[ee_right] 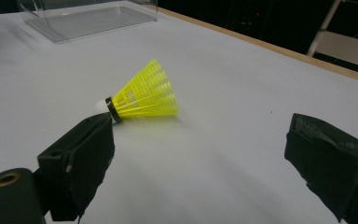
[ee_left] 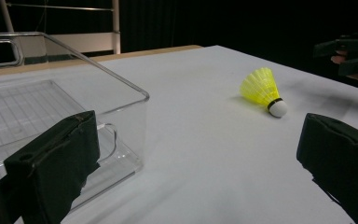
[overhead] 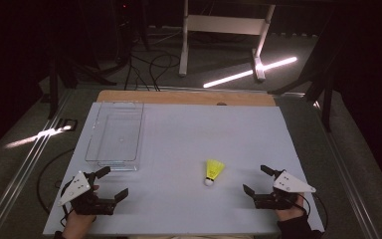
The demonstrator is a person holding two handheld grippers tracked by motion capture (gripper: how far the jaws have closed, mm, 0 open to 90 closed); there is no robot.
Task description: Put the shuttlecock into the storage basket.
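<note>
Shuttlecock (overhead: 213, 172), yellow-skirted with a white cork tip, lies on its side on the white table (overhead: 179, 139), toward the near right part of the surface. In the high view its cork points toward the person and the skirt fans away. It touches neither gripper and sits well apart from the container.

A clear plastic bin (overhead: 114, 133) stands on the far left part of the table, rectangular, open at the top, with a handle cut-out at its far end. The left gripper view shows a ribbed grid on its floor and nothing lying inside it; the shuttlecock (ee_left: 264, 90) rests outside it, off to the right on the bare surface.

The left gripper (overhead: 110, 182) is held by a hand at the near left corner, just in front of the bin's near wall, its jaws spread wide with nothing between them. The right gripper (overhead: 258, 180) is held at the near right edge, likewise released, jaws wide apart and empty. In the right gripper view the shuttlecock (ee_right: 144, 94) lies just beyond the tip of one jaw, not gripped.
</note>
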